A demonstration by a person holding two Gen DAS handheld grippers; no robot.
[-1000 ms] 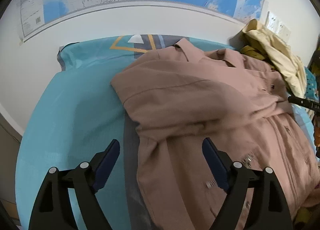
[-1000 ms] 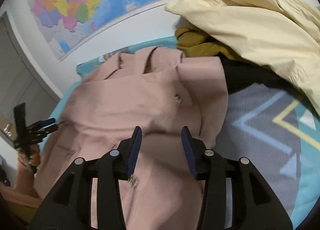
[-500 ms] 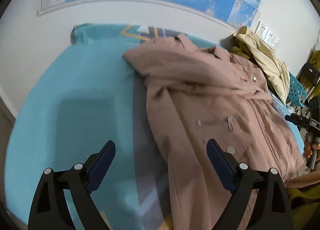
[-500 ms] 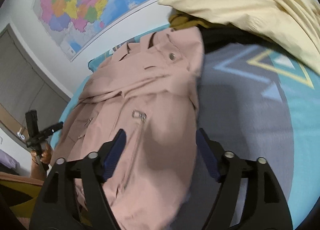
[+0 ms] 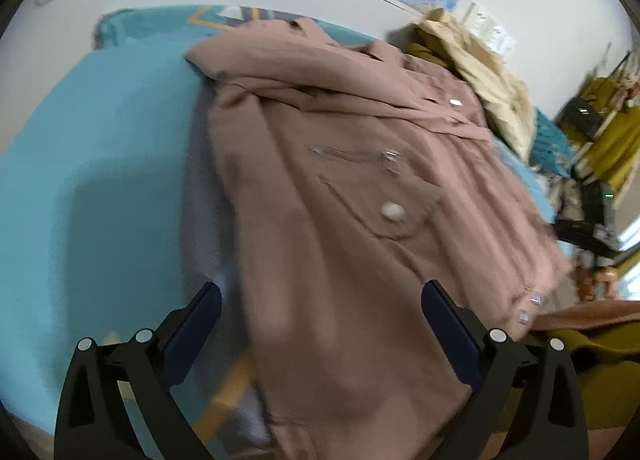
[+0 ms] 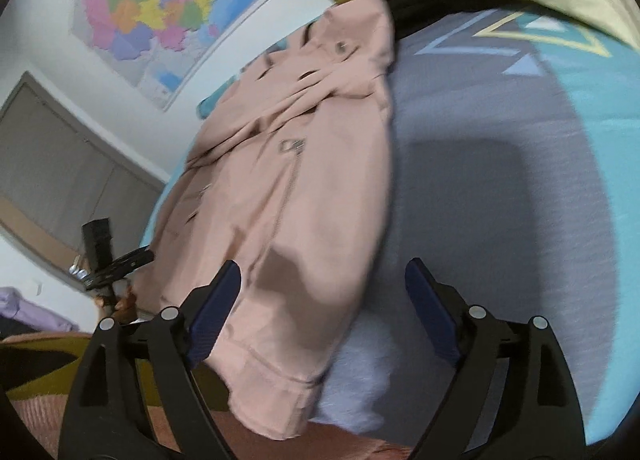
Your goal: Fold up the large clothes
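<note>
1. Left tool (image 5: 320, 314) and right tool (image 6: 320, 292) are both released, jaws opening, poised over the hem, apparently for the next fold.
2. The dusty-pink cotton jacket (image 5: 340, 187) lies flat on the turquoise patterned bed (image 5: 100, 147), sleeves folded across.

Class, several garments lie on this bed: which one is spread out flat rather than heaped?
The dusty-pink jacket with a zipped pocket; the cream garment and mustard garment are piled behind it.

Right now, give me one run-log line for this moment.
stage: jacket flat on bed, sleeves folded in | left gripper: opening, holding nothing | right gripper: opening, holding nothing | both above hem
</note>
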